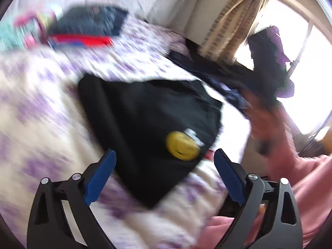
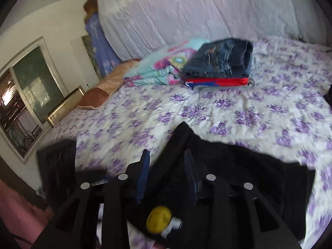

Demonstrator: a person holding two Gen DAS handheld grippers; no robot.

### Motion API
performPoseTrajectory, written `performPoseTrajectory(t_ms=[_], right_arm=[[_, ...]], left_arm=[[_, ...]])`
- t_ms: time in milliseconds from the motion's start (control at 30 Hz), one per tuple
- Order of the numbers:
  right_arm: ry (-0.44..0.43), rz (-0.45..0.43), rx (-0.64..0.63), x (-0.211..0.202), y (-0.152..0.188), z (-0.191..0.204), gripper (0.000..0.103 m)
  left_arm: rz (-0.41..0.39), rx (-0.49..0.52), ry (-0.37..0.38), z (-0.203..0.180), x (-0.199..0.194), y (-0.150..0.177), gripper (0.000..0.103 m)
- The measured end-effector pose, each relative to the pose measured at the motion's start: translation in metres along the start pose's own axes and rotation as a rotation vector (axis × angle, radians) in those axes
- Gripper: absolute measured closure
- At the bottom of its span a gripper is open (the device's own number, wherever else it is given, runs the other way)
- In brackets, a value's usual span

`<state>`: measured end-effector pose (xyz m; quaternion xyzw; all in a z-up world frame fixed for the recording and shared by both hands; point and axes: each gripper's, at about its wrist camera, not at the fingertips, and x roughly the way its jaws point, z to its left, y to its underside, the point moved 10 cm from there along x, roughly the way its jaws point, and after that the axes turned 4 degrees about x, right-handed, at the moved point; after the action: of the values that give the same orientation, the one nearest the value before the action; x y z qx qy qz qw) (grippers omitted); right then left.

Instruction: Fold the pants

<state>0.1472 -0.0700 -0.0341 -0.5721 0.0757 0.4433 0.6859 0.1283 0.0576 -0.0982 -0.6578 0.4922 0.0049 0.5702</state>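
Black pants [image 1: 145, 120] with a yellow smiley patch [image 1: 182, 145] lie bunched on the floral bedsheet [image 1: 41, 108]. My left gripper [image 1: 165, 159] hovers above them, jaws wide open and empty. In the right wrist view the same black pants [image 2: 238, 166] lie under my right gripper [image 2: 167, 161], whose blue fingers [image 2: 143, 176] stand narrowly apart with a ridge of the black cloth rising between them. The yellow patch [image 2: 158, 222] shows below the fingers. Both views are motion-blurred.
A stack of folded clothes, jeans [image 2: 224, 60] on a red garment [image 2: 217, 82] beside a turquoise patterned one [image 2: 166, 70], sits farther up the bed. A white cover [image 2: 186, 10] lies behind. Dark clothes [image 1: 267, 54] hang by the window. Pink fabric [image 1: 307, 182] is at right.
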Motion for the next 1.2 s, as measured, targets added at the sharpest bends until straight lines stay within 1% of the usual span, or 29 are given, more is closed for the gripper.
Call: performPoseTrajectory(t_ms=[33,67,133,167,233,267,333,367,400,433,500,533,667,733,800,833,900,933,967,1000,1033,1067,1133,1200], right_arm=[[0.012,-0.038,-0.032,-0.014,0.017,0.010,0.067],[0.022,-0.056,-0.060,-0.017,0.028,0.020,0.067],[0.024,-0.070,-0.105,-0.021,0.058,0.036,0.067],[-0.001,-0.064,-0.117,-0.015,0.078,0.049,0.067],[-0.052,-0.045,-0.122,-0.002,0.100,0.067,0.067],[-0.057,-0.041,-0.113,0.008,0.111,0.074,0.067],[-0.055,-0.037,-0.086,0.018,0.121,0.079,0.067],[-0.054,-0.030,-0.053,0.026,0.125,0.078,0.067],[-0.050,-0.026,-0.021,0.032,0.127,0.077,0.067],[-0.036,-0.018,0.003,0.039,0.129,0.074,0.067],[0.000,-0.013,0.018,0.045,0.133,0.069,0.067],[0.025,-0.017,0.018,0.049,0.132,0.067,0.067],[0.024,-0.018,0.017,0.058,0.133,0.075,0.067],[0.028,-0.035,0.002,0.060,0.131,0.079,0.068],[0.072,-0.052,-0.011,0.061,0.128,0.077,0.068],[0.101,-0.054,-0.009,0.063,0.127,0.074,0.070],[0.121,-0.054,0.003,0.067,0.125,0.071,0.073],[0.134,-0.055,0.003,0.068,0.125,0.069,0.077],[0.162,-0.056,-0.005,0.071,0.124,0.068,0.079],[0.182,-0.061,-0.013,0.071,0.124,0.068,0.084],[0.202,-0.065,-0.022,0.073,0.123,0.068,0.092],[0.214,-0.064,-0.043,0.074,0.124,0.071,0.095],[0.247,-0.074,-0.097,0.073,0.126,0.076,0.096],[0.295,-0.089,-0.181,0.069,0.128,0.088,0.097]], left_arm=[[-0.016,0.027,-0.044,0.004,-0.011,-0.013,0.010],[-0.033,0.057,-0.074,0.009,-0.023,-0.029,0.010],[-0.036,0.114,-0.108,0.017,-0.029,-0.054,0.006],[-0.027,0.161,-0.118,0.025,-0.029,-0.071,0.004],[0.004,0.205,-0.088,0.036,-0.022,-0.091,0.004],[0.032,0.209,-0.070,0.045,-0.011,-0.100,0.004],[0.081,0.192,-0.047,0.058,0.006,-0.104,0.004],[0.106,0.183,-0.037,0.066,0.022,-0.108,0.004],[0.122,0.172,-0.020,0.066,0.028,-0.099,0.004],[0.140,0.158,-0.006,0.070,0.039,-0.099,0.005],[0.189,0.117,0.051,0.077,0.062,-0.094,0.005],[0.203,0.104,0.052,0.079,0.068,-0.090,0.005],[0.237,0.060,0.074,0.087,0.078,-0.074,0.005],[0.260,0.044,0.086,0.091,0.080,-0.064,0.005],[0.287,0.036,0.092,0.095,0.084,-0.057,0.005],[0.295,0.029,0.093,0.097,0.087,-0.054,0.005],[0.323,0.014,0.078,0.103,0.094,-0.048,0.005],[0.333,0.009,0.071,0.105,0.097,-0.046,0.005],[0.341,0.007,0.067,0.106,0.100,-0.044,0.005],[0.344,0.009,0.063,0.107,0.101,-0.043,0.005],[0.343,0.014,0.056,0.107,0.101,-0.043,0.005],[0.340,0.022,0.045,0.108,0.101,-0.043,0.005],[0.349,0.034,0.024,0.109,0.104,-0.041,0.005],[0.352,0.036,0.012,0.111,0.106,-0.040,0.005]])
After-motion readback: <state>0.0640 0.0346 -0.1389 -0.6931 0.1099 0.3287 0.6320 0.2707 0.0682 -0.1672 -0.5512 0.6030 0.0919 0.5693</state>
